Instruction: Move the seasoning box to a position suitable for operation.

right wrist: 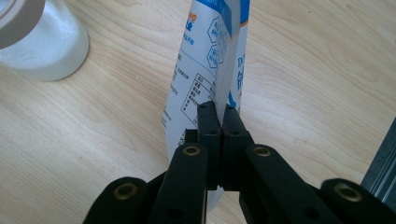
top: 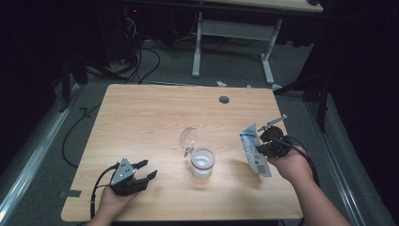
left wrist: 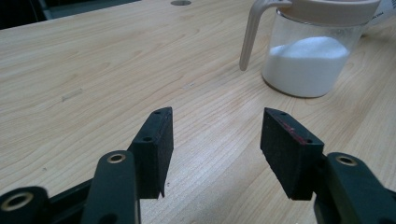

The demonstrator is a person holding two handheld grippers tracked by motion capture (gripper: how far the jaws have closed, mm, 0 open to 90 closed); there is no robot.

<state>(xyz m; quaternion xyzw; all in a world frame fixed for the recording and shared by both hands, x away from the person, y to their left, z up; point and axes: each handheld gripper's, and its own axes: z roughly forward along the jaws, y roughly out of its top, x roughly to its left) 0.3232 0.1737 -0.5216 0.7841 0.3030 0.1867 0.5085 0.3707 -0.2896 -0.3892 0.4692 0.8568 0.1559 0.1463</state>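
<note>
A dim lab or recording workspace, not a home. A light wood-grain bench (top: 141, 122) with a round cable hole (top: 224, 99) stood on grey carpet (top: 226, 70). Black cables (top: 136, 61) lay tangled on the floor beyond it, near dark equipment showing a small red light (top: 135, 10). A second desk on white metal legs (top: 196, 47) stood behind. Dark curtains (top: 367, 94) closed off the right side, and a metal rail (top: 33, 155) ran along the floor at left.
</note>
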